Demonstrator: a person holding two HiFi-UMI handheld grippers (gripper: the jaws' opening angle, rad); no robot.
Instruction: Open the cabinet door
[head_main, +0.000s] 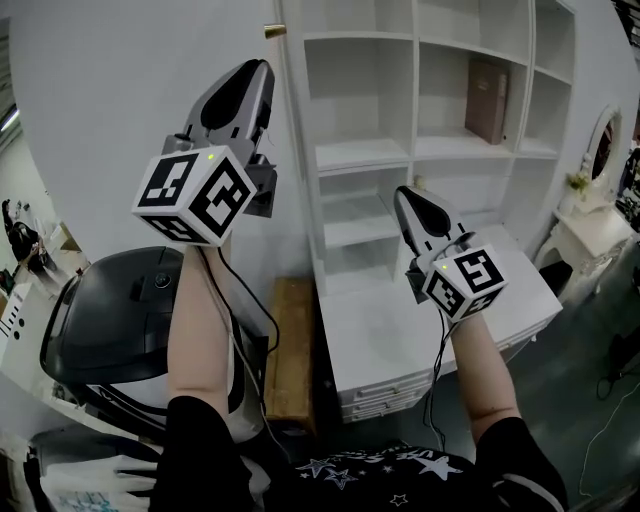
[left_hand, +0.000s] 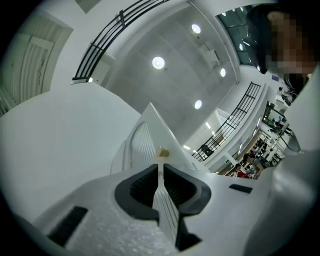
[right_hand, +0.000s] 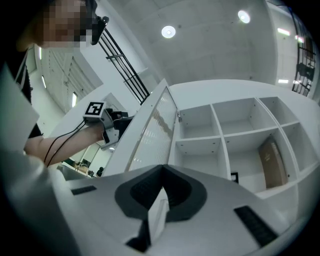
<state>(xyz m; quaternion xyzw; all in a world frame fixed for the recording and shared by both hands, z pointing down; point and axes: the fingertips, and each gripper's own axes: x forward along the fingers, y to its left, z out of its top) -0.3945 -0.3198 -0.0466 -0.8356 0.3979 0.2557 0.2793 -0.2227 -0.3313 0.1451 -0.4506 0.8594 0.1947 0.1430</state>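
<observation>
Head view high, looking steeply down over left gripper (head_main: 257, 70) and right gripper (head_main: 405, 195), shelves (head_main: 365, 155) ahead, left gripper view tilted up, close on cabinet door (left_hand: 142, 142) edge, right gripper view farther back, tilted up, sharing door, shelves, left gripper with head view.

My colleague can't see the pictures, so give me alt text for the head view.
Two grippers point up at a white cabinet whose door stands open; the left gripper is near the door's knob, the right gripper before the shelves. A brown book stands on one shelf.

Oval mirror (head_main: 603, 145) half beyond the right edge
</observation>
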